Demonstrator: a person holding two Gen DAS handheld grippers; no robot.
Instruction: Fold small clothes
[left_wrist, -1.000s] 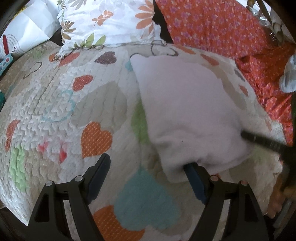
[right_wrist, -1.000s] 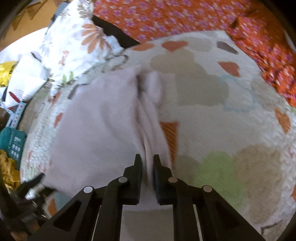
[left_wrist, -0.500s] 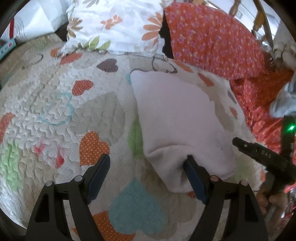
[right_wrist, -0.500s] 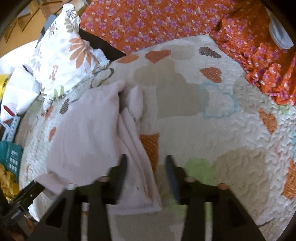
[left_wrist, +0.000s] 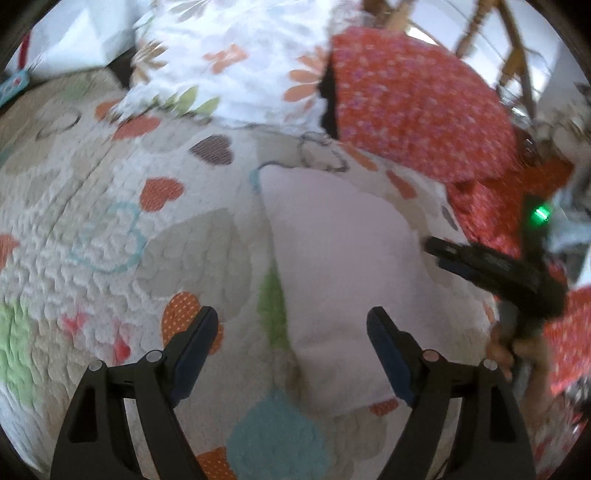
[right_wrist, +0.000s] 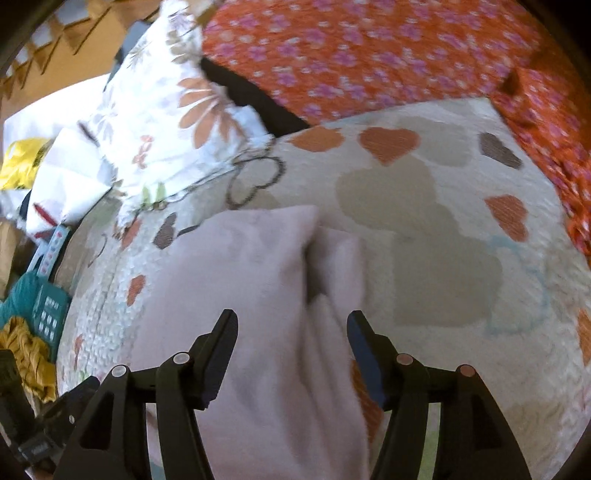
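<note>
Left gripper (left_wrist: 291, 328), nearest in the left wrist view: jaws spread wide, nothing between the pads. It hangs over the near left part of the pale pink garment (left_wrist: 343, 273); the right-hand finger (left_wrist: 388, 354) overlaps the cloth's near end in the picture, contact not clear.

Right gripper (right_wrist: 291, 332): jaws have just been opening and now stand apart, pads not pressing. The garment (right_wrist: 236, 295) lies beneath and between them, loose on the bed. From the left wrist view the right gripper (left_wrist: 436, 251) shows as a dark blurred shape at the garment's right edge, a green light above it, fingers of the person's hand (left_wrist: 506, 350) wrapped on its handle.

Garment: flat on the quilt (left_wrist: 110, 229), roughly centred, long axis running away from both cameras. In the right wrist view a folded flap (right_wrist: 340, 262) lies along its right side with a shadowed crease beside it.

Quilt: cream, stitched, printed with hearts in orange, grey, teal and green.

Farther back: white pillow with an orange flower print (left_wrist: 229, 62), at the quilt's far edge. Beside it an orange-red cloth with small pink flowers (right_wrist: 369, 55), draping down the right side too.

Far left in the right wrist view: yellow fabric (right_wrist: 26, 354), a teal item (right_wrist: 48, 306), white bags; details blurred.
</note>
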